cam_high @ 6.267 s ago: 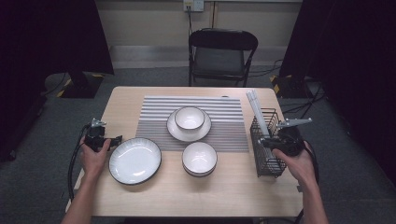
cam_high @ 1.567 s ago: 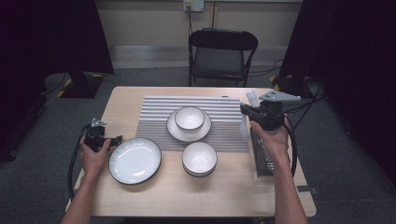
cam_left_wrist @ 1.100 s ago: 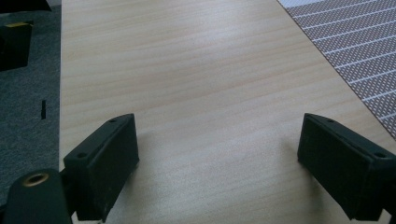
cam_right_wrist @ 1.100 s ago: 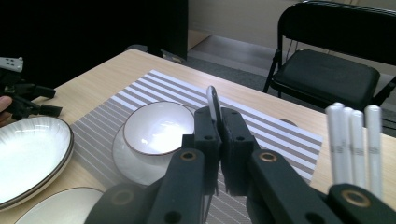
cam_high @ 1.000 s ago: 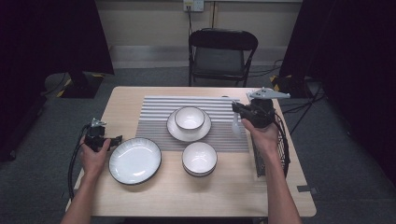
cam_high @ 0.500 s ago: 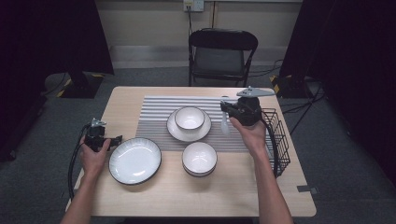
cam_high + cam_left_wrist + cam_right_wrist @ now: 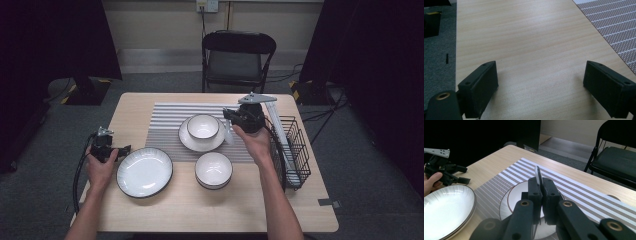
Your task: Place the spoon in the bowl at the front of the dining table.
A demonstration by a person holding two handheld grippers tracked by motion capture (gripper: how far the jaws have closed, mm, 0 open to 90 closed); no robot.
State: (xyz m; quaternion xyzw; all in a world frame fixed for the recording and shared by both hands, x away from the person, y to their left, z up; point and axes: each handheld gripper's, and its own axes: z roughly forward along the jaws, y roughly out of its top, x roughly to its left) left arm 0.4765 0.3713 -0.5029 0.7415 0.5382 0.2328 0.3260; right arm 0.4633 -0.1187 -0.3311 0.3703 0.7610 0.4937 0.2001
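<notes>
At the far left of the pale, fine-grained wooden counter (image 7: 150,210) the left gripper (image 7: 106,148) rests in the person's hand, its blocky matte-black jaws spread wide apart over bare wood with nothing between them, as the left gripper view shows. Just to its right lies a broad, shallow white plate (image 7: 144,171) with a thin dark rim and faint radial ribbing across its glossy face. Beyond it a woven placemat (image 7: 165,117) of grey and white stripes covers the middle of the counter; on it sits a round white saucer (image 7: 190,142) carrying a small dark-rimmed bowl (image 7: 202,125), and a second, similar bowl (image 7: 213,169) stands at the mat's near edge. Over the saucer's right side the right gripper (image 7: 231,120) hangs, its jaws pressed together on a thin, flat, pale utensil (image 7: 538,175) that sticks up above the pads in the right gripper view; what kind of utensil it is cannot be told. At the right edge of the counter lies a black wire basket (image 7: 299,150), boxy and open-meshed, holding long pale sticks.
</notes>
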